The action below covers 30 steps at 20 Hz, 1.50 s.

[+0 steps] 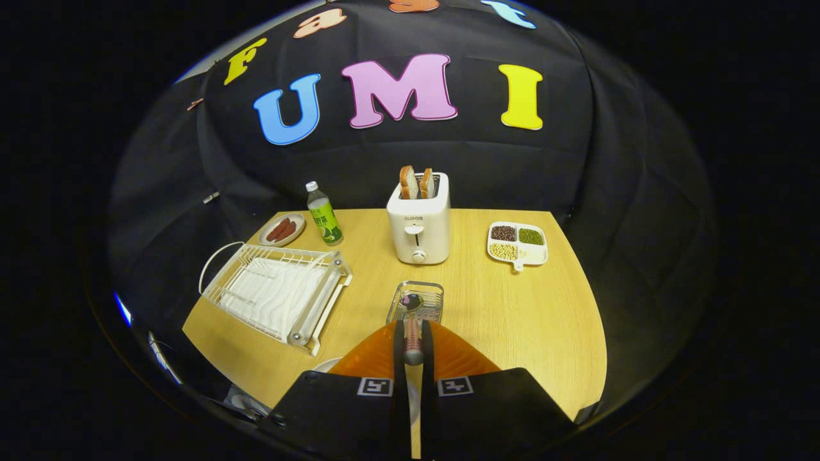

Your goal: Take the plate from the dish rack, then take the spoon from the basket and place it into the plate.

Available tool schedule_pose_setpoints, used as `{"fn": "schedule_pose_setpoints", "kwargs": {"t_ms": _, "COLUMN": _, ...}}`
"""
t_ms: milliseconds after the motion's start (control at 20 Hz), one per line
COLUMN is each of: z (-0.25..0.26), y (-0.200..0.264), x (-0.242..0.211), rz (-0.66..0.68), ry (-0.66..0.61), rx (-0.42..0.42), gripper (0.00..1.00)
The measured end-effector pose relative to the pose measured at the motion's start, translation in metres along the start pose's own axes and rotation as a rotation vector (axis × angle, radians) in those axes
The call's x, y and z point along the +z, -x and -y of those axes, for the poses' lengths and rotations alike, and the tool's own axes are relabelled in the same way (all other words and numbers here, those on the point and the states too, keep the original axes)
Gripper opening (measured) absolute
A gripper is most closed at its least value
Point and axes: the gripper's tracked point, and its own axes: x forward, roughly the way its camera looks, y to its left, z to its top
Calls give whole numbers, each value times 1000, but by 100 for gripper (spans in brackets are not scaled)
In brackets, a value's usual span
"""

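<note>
The spoon [412, 323] is clamped by its handle between the tongs [413, 339], its bowl over the basket [416, 301], in front of the toaster [419, 221]. The dish rack [278, 291] left of the toaster stands empty. Judged remaining: setting the spoon on the plate [327, 365], whose rim shows beside the tongs.

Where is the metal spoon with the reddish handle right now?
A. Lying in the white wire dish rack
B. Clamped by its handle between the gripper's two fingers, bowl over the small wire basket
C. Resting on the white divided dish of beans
B: the metal spoon with the reddish handle sits pinched between the gripper fingers, its bowl over the small wire basket.
</note>
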Motion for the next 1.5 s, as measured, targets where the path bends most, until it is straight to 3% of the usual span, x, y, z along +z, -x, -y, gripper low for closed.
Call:
{"fn": "schedule_pose_setpoints", "kwargs": {"t_ms": 200, "z": -19, "y": 45, "x": -14, "rz": -4, "ry": -11, "rx": 48, "gripper": 10}}
{"fn": "schedule_pose_setpoints", "kwargs": {"t_ms": 400, "z": -35, "y": 62, "x": -63, "rz": -81, "ry": -28, "rx": 81, "gripper": 10}}
{"fn": "schedule_pose_setpoints", "kwargs": {"t_ms": 750, "z": -48, "y": 34, "x": -158, "rz": -218, "ry": -38, "rx": 106, "gripper": 10}}
{"fn": "schedule_pose_setpoints", "kwargs": {"t_ms": 1050, "z": -53, "y": 18, "x": -164, "rz": -186, "ry": -119, "rx": 138, "gripper": 10}}
{"fn": "schedule_pose_setpoints", "kwargs": {"t_ms": 1500, "z": -54, "y": 11, "x": -210, "rz": -300, "ry": -47, "rx": 120, "gripper": 14}}
